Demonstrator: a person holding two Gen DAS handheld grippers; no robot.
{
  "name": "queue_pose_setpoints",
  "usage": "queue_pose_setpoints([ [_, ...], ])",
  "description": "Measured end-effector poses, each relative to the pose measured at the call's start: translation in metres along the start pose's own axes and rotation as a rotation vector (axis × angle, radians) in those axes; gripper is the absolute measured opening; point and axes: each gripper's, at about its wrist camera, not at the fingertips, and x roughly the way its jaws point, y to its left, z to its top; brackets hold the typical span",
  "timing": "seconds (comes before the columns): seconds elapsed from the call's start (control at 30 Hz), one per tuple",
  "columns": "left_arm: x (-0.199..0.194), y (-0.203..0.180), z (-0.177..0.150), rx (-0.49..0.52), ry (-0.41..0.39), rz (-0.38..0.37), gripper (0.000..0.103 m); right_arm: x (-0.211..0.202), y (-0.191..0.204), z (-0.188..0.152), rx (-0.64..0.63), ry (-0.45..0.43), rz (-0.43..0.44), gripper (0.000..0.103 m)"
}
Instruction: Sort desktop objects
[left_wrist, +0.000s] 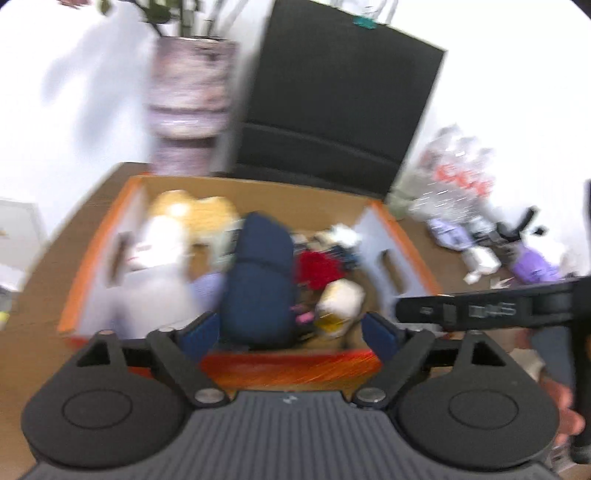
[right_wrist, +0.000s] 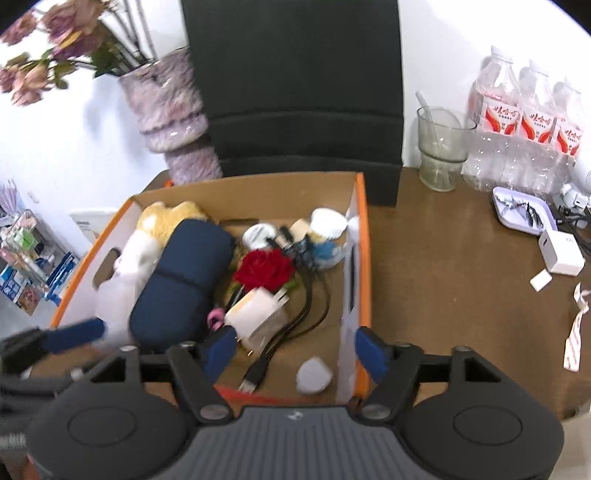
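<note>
Brown desk (right_wrist: 461, 295) w/ black chair back (right_wrist: 291, 85) behind it. Orange-edged cardboard box (right_wrist: 360, 258) sits on desk, holding: navy pouch (right_wrist: 181, 284) left-centre, yellow-white plush (right_wrist: 147, 236) beside it at left wall, red rose (right_wrist: 264, 271), white charger (right_wrist: 258, 314), black cables (right_wrist: 295, 321), small white round item (right_wrist: 312, 376) near front right corner. Left gripper (left_wrist: 290, 328) over box's front edge, jaws wide apart, nothing between pads. Right gripper (right_wrist: 295, 347) jaws also spread, straddling box's right wall, gripping nothing.

Matt cardboard box (right_wrist: 360, 258), clear glass cup (right_wrist: 441, 147)
</note>
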Motion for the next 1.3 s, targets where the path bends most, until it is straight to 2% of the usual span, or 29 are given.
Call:
queue_pose_setpoints([
  [0.03, -0.005, 0.002, -0.003, 0.006, -0.002, 0.036, 0.102, -0.002, 0.003, -0.006, 0.002, 0.001, 0.002, 0.080],
  [0.07, -0.011, 0.003, -0.006, 0.005, -0.013, 0.076, 0.103, -0.004, 0.007, -0.012, 0.003, 0.003, 0.001, 0.080],
  [0.17, -0.026, 0.007, -0.015, 0.017, -0.018, 0.153, 0.103, -0.015, 0.020, -0.032, -0.010, -0.016, -0.023, 0.081],
  [0.33, -0.046, 0.010, -0.041, 0.041, -0.038, 0.214, 0.103, -0.037, 0.035, -0.071, -0.019, -0.060, -0.034, 0.083],
  [0.6, -0.072, 0.008, -0.110, 0.095, -0.046, 0.230, 0.103, -0.056, 0.060, -0.145, -0.058, -0.128, -0.108, 0.084],
  [0.77, -0.088, 0.013, -0.156, 0.067, -0.050, 0.224, 0.103, -0.063, 0.065, -0.199, -0.045, -0.186, -0.110, 0.085],
  [0.87, -0.093, 0.014, -0.179, 0.079, -0.056, 0.246, 0.103, -0.068, 0.068, -0.229, -0.063, -0.228, -0.106, 0.088],
  [0.97, -0.104, 0.017, -0.200, 0.066, -0.067, 0.215, 0.103, -0.073, 0.070, -0.252, -0.064, -0.257, -0.092, 0.088],
  [1.03, -0.110, 0.018, -0.208, 0.055, -0.076, 0.192, 0.103, -0.076, 0.071, -0.264, -0.061, -0.279, -0.077, 0.088],
  [1.13, -0.115, 0.020, -0.212, 0.057, -0.100, 0.200, 0.103, -0.077, 0.073, -0.277, -0.062, -0.288, -0.081, 0.089],
  [1.3, -0.110, 0.022, -0.215, 0.060, -0.088, 0.210, 0.103, -0.074, 0.081, -0.276, -0.100, -0.286, -0.116, 0.090],
])
